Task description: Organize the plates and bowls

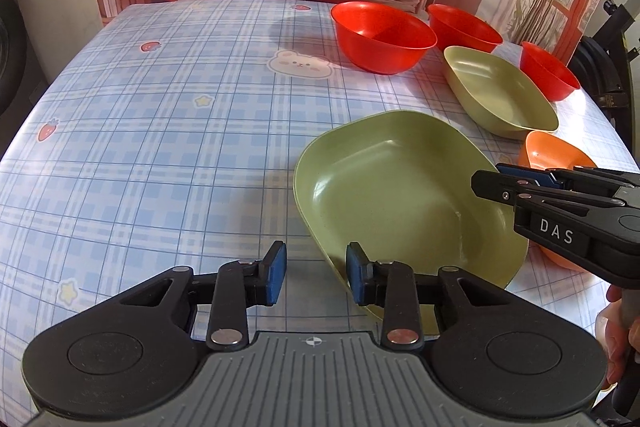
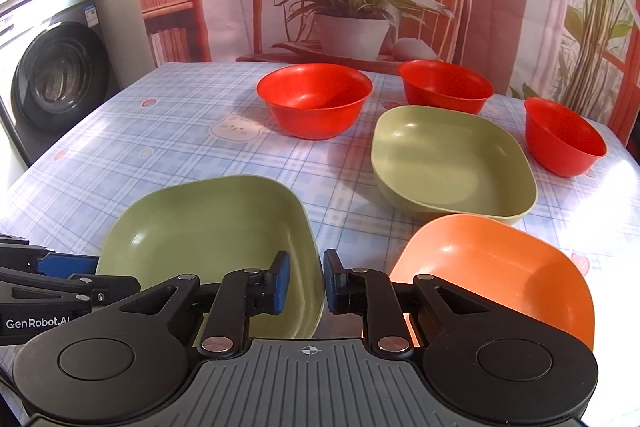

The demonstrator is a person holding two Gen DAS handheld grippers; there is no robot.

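Six dishes on the checked tablecloth (image 1: 160, 155), all with nothing in them: near green plate (image 1: 404, 195) (image 2: 212, 251), far green plate (image 1: 500, 91) (image 2: 452, 163), orange plate (image 2: 500, 275) (image 1: 556, 155) at the right front, and three red bowls along the back: left bowl (image 2: 316, 107) (image 1: 380, 35), middle bowl (image 2: 446, 87) (image 1: 464, 27), right bowl (image 2: 564, 137) (image 1: 550, 71) near the table's right edge. The left half of the table is bare cloth. Left gripper (image 1: 316, 273) is spread, its right finger over the near green plate's rim, gripping nothing. Right gripper (image 2: 306, 285) is spread too, straddling that plate's right rim, next to the orange plate.
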